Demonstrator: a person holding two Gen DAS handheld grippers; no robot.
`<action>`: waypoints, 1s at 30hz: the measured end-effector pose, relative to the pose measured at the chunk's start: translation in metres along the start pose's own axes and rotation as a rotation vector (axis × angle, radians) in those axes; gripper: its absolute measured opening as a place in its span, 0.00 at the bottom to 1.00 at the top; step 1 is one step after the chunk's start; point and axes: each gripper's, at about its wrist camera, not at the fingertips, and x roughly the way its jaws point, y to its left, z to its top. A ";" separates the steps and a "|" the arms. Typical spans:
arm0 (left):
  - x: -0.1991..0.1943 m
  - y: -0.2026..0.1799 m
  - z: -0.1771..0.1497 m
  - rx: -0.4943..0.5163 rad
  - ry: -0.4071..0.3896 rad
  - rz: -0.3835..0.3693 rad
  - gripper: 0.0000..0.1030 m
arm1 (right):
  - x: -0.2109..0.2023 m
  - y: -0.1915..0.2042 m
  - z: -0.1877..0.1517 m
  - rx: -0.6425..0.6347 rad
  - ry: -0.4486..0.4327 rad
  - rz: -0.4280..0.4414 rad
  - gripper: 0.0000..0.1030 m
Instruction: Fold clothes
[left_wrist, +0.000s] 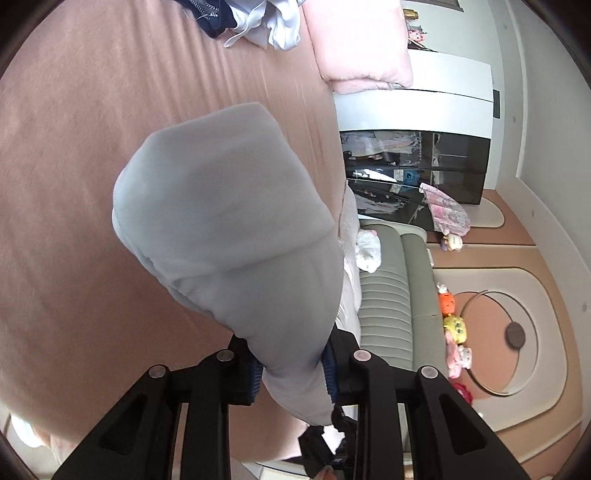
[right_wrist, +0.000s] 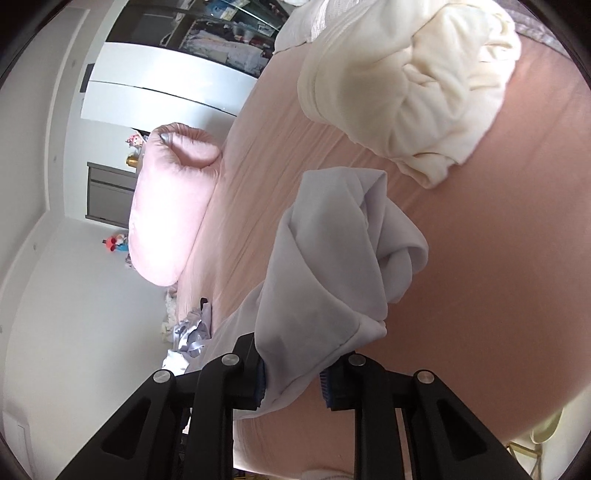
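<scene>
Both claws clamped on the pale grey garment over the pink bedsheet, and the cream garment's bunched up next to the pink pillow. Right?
Not quite. Left claw and right claw are both shut on the pale grey garment over the pink bedsheet, but the bunched cream garment lies well apart from the pink pillow, across the bed. The right wrist view shows it.

Both views are evenly lit by soft daylight. Strong fisheye bending and dark vignetting are seen at the edges. The pink pillow (right_wrist: 173, 206) is overexposed, and slight motion blur is visible throughout.
</scene>
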 end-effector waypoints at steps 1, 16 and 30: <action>-0.002 -0.002 -0.003 0.016 0.004 -0.002 0.23 | 0.001 0.005 0.004 -0.004 -0.007 -0.001 0.20; -0.003 0.038 -0.017 0.039 0.066 0.103 0.22 | 0.012 -0.022 -0.005 0.076 0.055 -0.033 0.20; 0.005 0.030 -0.017 0.065 0.119 -0.073 0.81 | 0.007 -0.059 -0.020 0.244 0.023 0.201 0.60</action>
